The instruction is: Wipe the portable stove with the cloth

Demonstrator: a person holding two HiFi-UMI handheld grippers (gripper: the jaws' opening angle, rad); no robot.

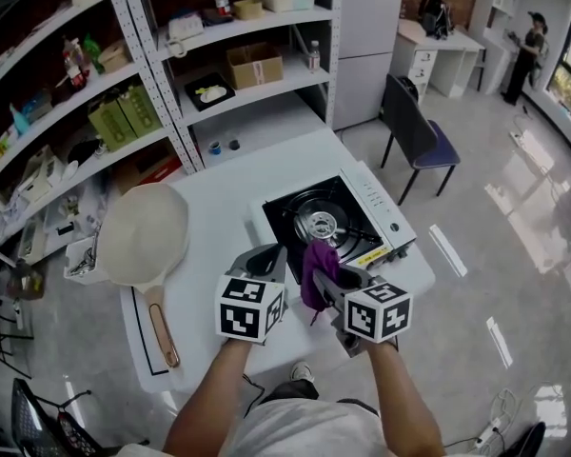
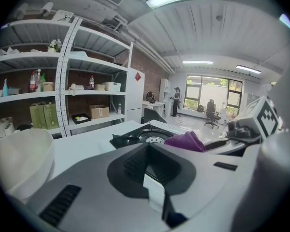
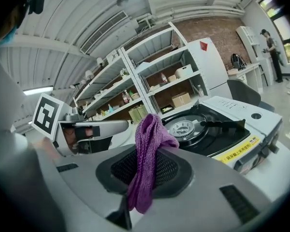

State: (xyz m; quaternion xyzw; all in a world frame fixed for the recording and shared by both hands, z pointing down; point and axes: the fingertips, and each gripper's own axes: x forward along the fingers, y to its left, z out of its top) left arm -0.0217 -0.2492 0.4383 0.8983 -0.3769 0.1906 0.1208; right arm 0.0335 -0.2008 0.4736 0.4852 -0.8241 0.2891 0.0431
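The portable stove (image 1: 338,219) has a black top and white body and sits on the right half of the white table (image 1: 219,227). My right gripper (image 1: 325,272) hovers just off the stove's near edge. It is shut on a purple knitted cloth (image 1: 316,269) that hangs from its jaws (image 3: 146,153). The burner (image 3: 183,128) lies ahead of that cloth. My left gripper (image 1: 269,258) is beside it on the left, above the table, jaws together with nothing between them. From the left gripper view, the cloth (image 2: 186,141) and stove (image 2: 147,137) lie ahead to the right.
A white pan (image 1: 143,233) with a wooden handle lies on the table's left part. Metal shelves (image 1: 228,74) with boxes and bottles stand behind the table. A dark chair (image 1: 414,133) is on the floor to the right. A person (image 1: 527,50) stands far off.
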